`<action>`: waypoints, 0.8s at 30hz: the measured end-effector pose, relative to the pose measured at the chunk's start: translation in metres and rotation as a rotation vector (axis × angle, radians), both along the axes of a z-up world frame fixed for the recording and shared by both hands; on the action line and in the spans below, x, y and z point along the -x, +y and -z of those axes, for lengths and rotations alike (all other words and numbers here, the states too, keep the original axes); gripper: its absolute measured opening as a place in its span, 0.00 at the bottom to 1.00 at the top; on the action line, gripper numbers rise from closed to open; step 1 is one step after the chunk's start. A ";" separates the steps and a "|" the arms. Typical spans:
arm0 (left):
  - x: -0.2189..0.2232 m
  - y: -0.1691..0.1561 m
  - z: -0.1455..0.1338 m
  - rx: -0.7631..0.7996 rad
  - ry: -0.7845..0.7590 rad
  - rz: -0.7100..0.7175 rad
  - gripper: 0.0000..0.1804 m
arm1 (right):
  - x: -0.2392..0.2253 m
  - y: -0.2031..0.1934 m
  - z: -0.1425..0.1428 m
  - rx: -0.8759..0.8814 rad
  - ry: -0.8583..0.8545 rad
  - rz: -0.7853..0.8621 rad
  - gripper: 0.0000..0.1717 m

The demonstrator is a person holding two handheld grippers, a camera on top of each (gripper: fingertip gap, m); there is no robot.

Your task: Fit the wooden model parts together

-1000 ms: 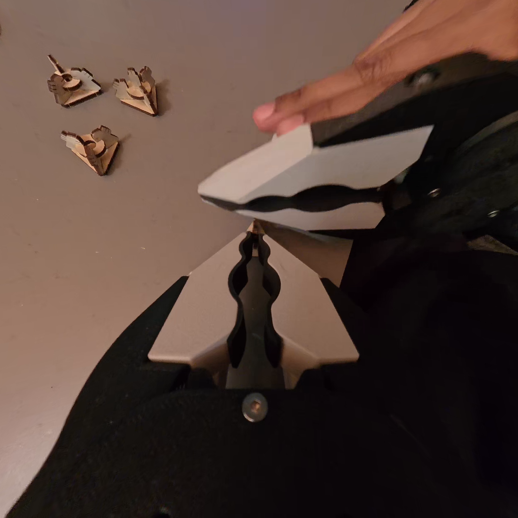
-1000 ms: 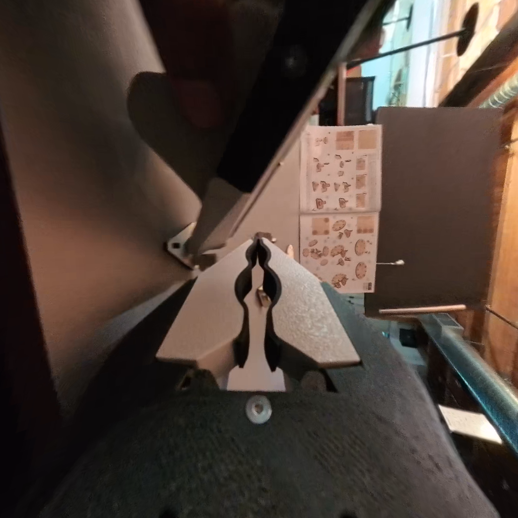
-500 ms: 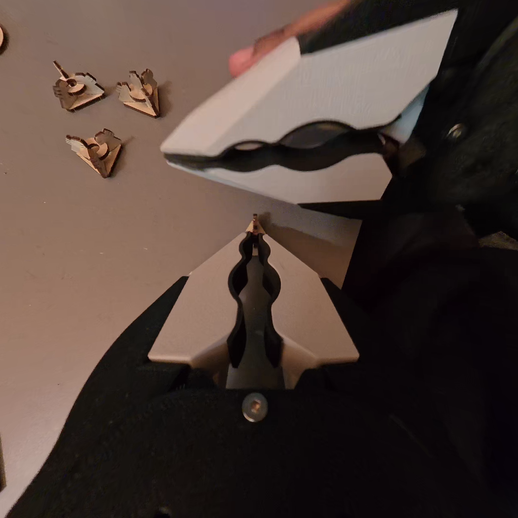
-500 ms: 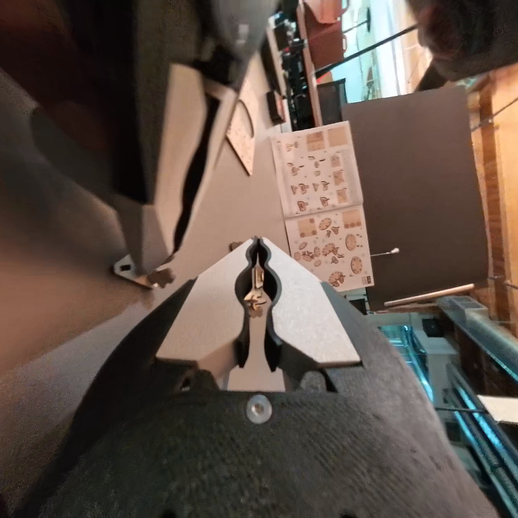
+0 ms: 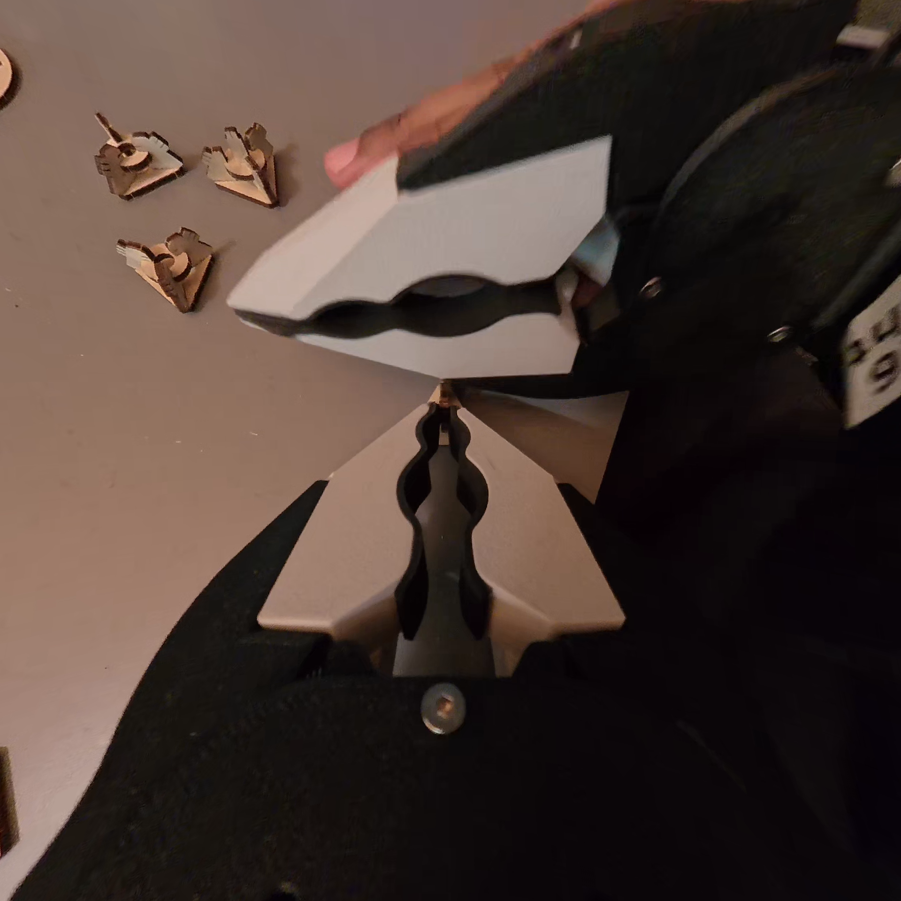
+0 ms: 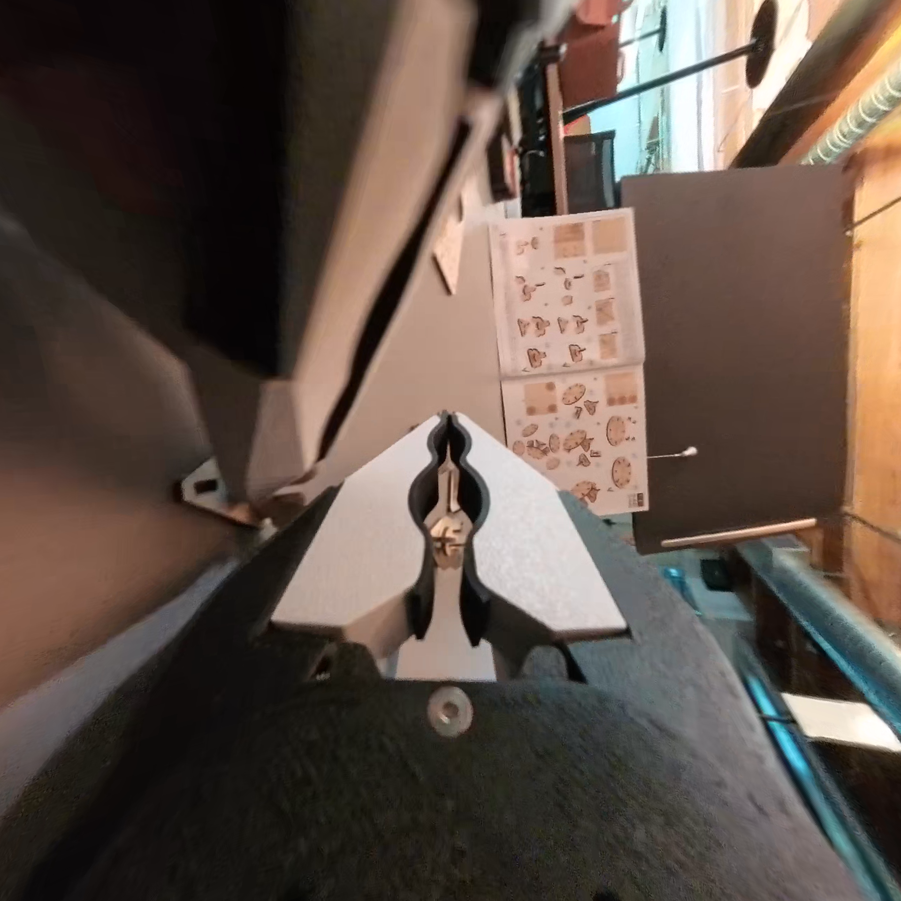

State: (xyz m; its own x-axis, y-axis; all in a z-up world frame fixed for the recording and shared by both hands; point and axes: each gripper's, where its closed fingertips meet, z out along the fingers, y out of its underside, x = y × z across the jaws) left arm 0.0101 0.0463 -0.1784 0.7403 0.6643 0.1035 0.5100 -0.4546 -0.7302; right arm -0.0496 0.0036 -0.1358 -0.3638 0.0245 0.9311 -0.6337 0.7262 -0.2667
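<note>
In the left wrist view my left gripper is shut on a small wooden piece that pokes out just past its tips. My right gripper lies crosswise right above it with its jaws together, its lower finger almost on that piece. A hand grips it. In the right wrist view my right gripper is shut on a thin small wooden part that sits back in the hollow between its pads. There the left gripper comes down from the upper left, holding a light triangular wooden piece with a slot.
Three small wooden assemblies sit on the grey table at the upper left. An illustrated sheet, a dark board, a wooden dowel and a cotton swab lie farther off. Across from one pair of fingers to the other is roughly 8 centimeters.
The right gripper lifted away from the left gripper's tip half a second ago and has come back close over it. Both grippers stay shut on their wooden pieces.
</note>
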 end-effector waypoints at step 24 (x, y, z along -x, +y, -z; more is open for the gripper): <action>0.001 0.000 0.001 -0.006 -0.012 -0.004 0.02 | 0.000 -0.004 0.013 -0.123 0.135 -0.034 0.00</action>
State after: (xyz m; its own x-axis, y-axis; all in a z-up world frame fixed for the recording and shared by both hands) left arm 0.0092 0.0458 -0.1790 0.7360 0.6669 0.1166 0.5210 -0.4479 -0.7266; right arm -0.0494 -0.0006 -0.1486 -0.2341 -0.1032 0.9667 -0.6822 0.7259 -0.0877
